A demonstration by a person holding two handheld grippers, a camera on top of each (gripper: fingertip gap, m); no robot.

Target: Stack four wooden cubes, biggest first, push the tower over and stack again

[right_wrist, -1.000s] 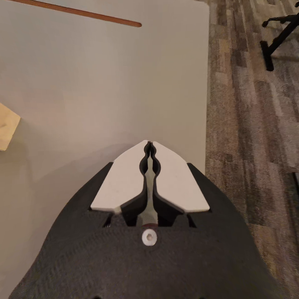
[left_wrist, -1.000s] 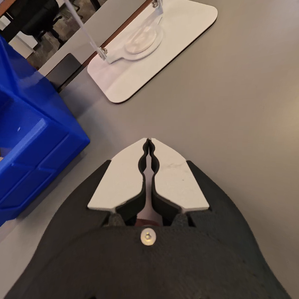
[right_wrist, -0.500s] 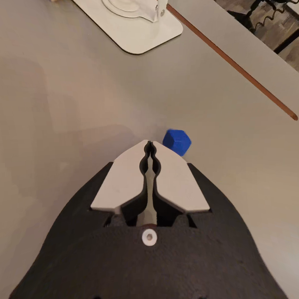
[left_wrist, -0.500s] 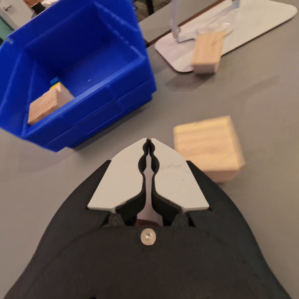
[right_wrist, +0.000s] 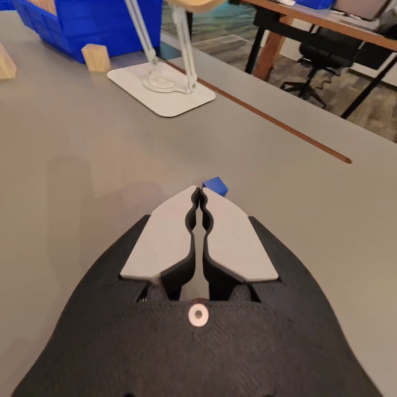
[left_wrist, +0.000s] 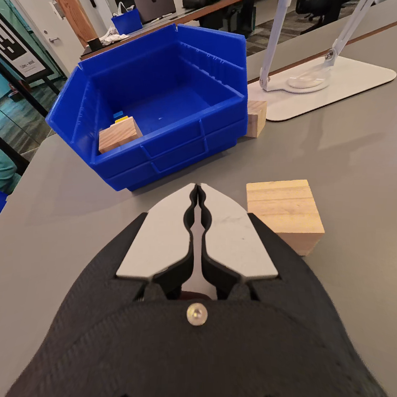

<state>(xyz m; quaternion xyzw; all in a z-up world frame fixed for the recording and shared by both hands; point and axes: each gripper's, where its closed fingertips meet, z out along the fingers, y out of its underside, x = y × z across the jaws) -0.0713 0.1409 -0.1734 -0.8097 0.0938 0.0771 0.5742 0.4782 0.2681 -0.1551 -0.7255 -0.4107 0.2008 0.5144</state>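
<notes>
A: Cube positions, left wrist view first. The largest wooden cube (left_wrist: pixel 281 211) is sitting on the grey table (left_wrist: pixel 64 204), just right of the left gripper (left_wrist: pixel 197 187) and slightly ahead of its tips, partly hidden behind the gripper's black body. Not touching it as far as I can tell.

B: And the others?

A: A mid-sized wooden cube (left_wrist: pixel 119 134) is lying inside the blue bin (left_wrist: pixel 163 137), ahead and left of the tips, against the front wall. Small yellow and blue pieces (left_wrist: pixel 119 117) are showing just behind it; too hidden to tell their shape. A further wooden cube (left_wrist: pixel 255 120) is standing on the table ahead and right, tucked against the bin's right corner and beside the white lamp base (left_wrist: pixel 322 92).

B: Left gripper state?

A: Fingers are pressing together at the tips, nothing between them.

B: Right wrist view?

A: Right gripper (right_wrist: pixel 198 189) is hovering over the table (right_wrist: pixel 86 150), tips likewise meeting, pinching nothing. A small blue cube (right_wrist: pixel 216 186) is sitting just beyond the right fingertip, partly hidden behind it. Far ahead and left: the cube beside the bin (right_wrist: pixel 96 57), the bin (right_wrist: pixel 86 25), the lamp base (right_wrist: pixel 163 94). The largest cube's corner (right_wrist: pixel 6 66) is cutting in at the left edge.
</notes>
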